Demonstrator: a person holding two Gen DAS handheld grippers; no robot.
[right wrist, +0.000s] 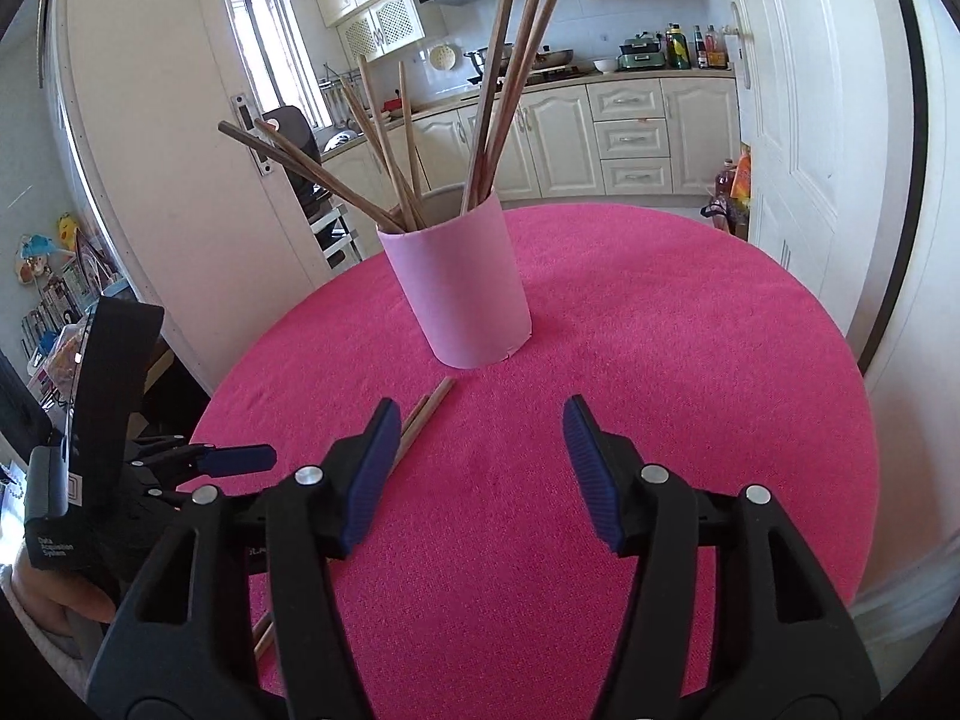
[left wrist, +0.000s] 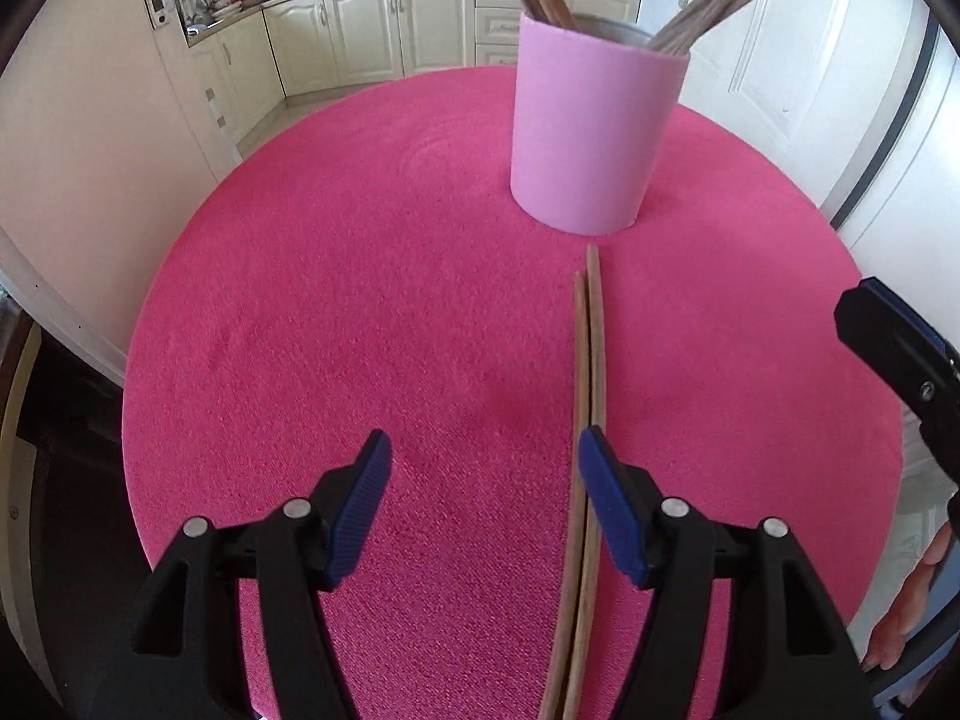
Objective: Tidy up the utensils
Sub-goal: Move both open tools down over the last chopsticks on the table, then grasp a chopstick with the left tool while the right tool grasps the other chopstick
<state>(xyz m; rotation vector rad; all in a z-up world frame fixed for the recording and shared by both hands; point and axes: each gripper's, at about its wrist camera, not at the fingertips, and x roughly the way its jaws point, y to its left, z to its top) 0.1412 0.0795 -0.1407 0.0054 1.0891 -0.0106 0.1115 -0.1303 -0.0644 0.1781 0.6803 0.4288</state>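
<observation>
My left gripper (left wrist: 483,480) spread, empty; two chopsticks (left wrist: 585,396) lie by its right pad, pink holder (left wrist: 591,138) at 12 o'clock. My right gripper (right wrist: 480,462) spread, empty.

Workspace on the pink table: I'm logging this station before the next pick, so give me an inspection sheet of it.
Surface: round table with pink cloth, bare apart from the job's things.
Job's things: pink holder upright, many chopsticks in holder; two loose chopsticks lying side by side in front of it.
Clutter: nothing seen on the table.
Grippers: left gripper open, empty, loose chopsticks beside its right finger; right gripper open, empty, loose chopsticks pass behind its left finger.
Cables: nothing seen.
Surroundings: kitchen cabinets, counter with bottles and cookware, white door.
</observation>
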